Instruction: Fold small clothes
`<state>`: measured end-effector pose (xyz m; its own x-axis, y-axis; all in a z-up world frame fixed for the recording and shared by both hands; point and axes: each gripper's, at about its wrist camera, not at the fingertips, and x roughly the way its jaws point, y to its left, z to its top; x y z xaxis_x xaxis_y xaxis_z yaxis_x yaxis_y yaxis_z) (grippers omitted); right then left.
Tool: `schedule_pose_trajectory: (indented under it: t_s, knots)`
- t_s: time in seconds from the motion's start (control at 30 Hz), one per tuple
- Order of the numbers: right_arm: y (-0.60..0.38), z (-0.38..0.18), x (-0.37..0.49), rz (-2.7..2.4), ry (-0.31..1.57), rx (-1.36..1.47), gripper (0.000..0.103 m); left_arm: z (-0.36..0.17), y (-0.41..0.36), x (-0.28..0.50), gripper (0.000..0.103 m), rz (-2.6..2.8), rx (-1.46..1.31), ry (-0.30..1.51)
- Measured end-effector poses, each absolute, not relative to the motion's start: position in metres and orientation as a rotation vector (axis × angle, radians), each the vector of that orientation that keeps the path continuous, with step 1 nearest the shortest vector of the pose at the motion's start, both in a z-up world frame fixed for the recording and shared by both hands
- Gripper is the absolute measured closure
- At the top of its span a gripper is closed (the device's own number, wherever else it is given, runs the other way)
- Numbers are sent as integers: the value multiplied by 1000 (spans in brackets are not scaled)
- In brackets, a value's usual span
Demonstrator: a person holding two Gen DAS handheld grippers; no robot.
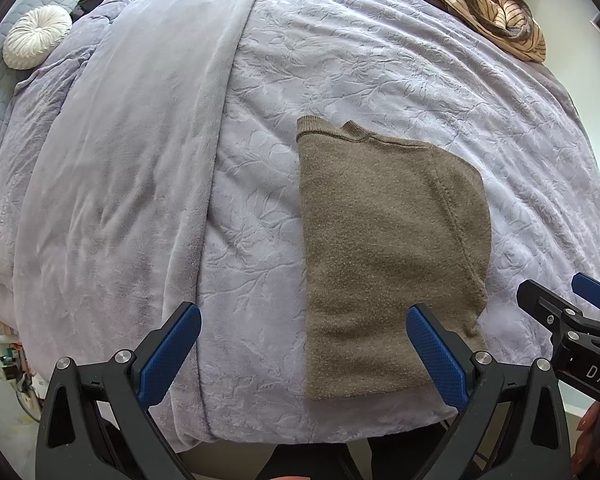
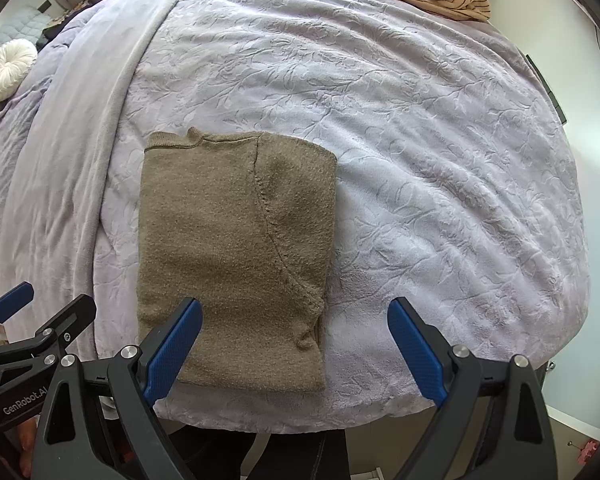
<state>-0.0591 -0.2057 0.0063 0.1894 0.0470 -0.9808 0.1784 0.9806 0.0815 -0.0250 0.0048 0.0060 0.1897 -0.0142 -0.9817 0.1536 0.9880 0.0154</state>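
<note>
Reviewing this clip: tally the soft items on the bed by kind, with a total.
Folded brown knit garment: 1
Striped tan garment heap, bunched at the far edge, taken as one: 1
Round white cushion: 1
Lavender blanket: 1
Total: 4

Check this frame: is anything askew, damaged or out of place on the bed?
Nothing stands out. The brown sweater lies folded and flat on the lavender blanket. Both the left gripper and right gripper are open and empty. A striped garment sits crumpled at the far edge, unfolded.
</note>
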Motion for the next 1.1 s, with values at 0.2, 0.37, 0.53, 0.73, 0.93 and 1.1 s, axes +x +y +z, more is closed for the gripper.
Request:
schedule_pose_trajectory:
  t_s: [0.2, 0.37, 0.53, 0.73, 0.93, 1.1]
  knots:
    - [-207, 5, -59, -92, 1382, 188, 8, 6, 4, -24, 0, -118, 124, 1372]
    - [-208, 4, -60, -93, 1384, 188, 8, 6, 5, -22, 0, -104, 139, 1361]
    - [-208, 2, -59, -91, 1388, 185, 8, 5, 6, -21, 0, -99, 131, 1367]
    - [-209, 0, -56, -86, 1395, 178, 8, 2, 6, -22, 0, -102, 141, 1373]
    - [-208, 0, -56, -86, 1396, 173, 8, -2, 5, -22, 0, -98, 147, 1379]
    - [-207, 0, -55, -89, 1395, 175, 8, 2, 5, -23, 0, -111, 148, 1346]
